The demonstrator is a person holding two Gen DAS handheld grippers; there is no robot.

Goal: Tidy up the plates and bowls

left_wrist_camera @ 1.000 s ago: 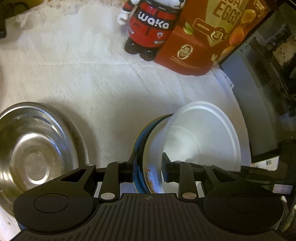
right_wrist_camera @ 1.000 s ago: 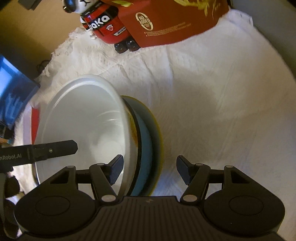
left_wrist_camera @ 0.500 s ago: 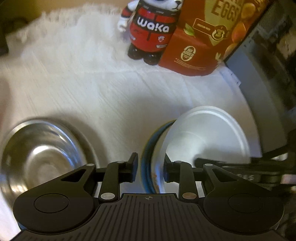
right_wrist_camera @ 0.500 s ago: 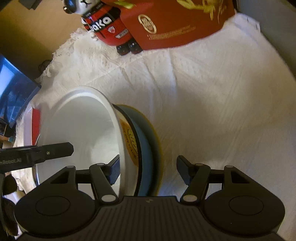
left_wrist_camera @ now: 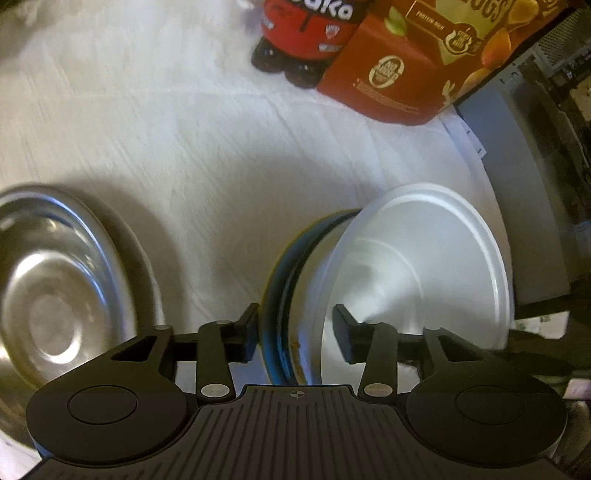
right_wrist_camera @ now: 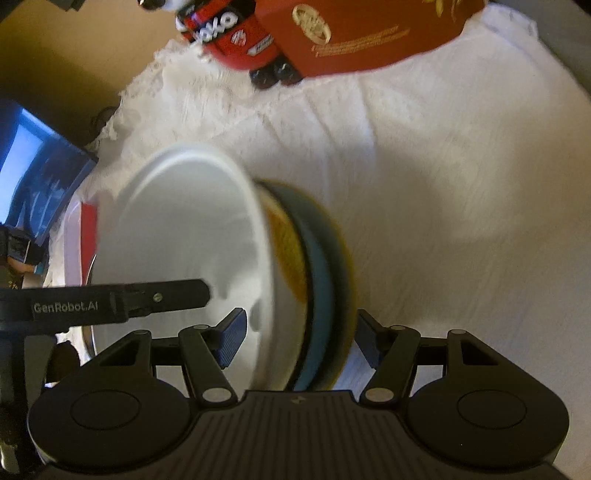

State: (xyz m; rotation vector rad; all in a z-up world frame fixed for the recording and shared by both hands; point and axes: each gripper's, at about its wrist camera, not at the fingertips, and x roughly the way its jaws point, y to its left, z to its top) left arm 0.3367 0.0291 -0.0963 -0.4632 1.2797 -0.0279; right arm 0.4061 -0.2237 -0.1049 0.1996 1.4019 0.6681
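Note:
A white bowl nests with a blue bowl and a yellow-rimmed one; the stack is tilted on edge above the white cloth. My left gripper is shut on the stack's rim, one finger outside the blue bowl, one inside the white bowl. In the right wrist view the white bowl, blue bowl and yellow rim sit between my right gripper's fingers; they straddle the stack with small gaps. The left gripper's finger reaches into the white bowl. A steel bowl lies at left.
A red toy figure and a red snack box stand at the back of the white cloth. A grey appliance borders the right. In the right wrist view a red-and-white tray and a blue screen are at left.
The bowl stack has tipped further onto its edge and shifted slightly. The right gripper's fingers have come around the stack. The left gripper keeps its hold.

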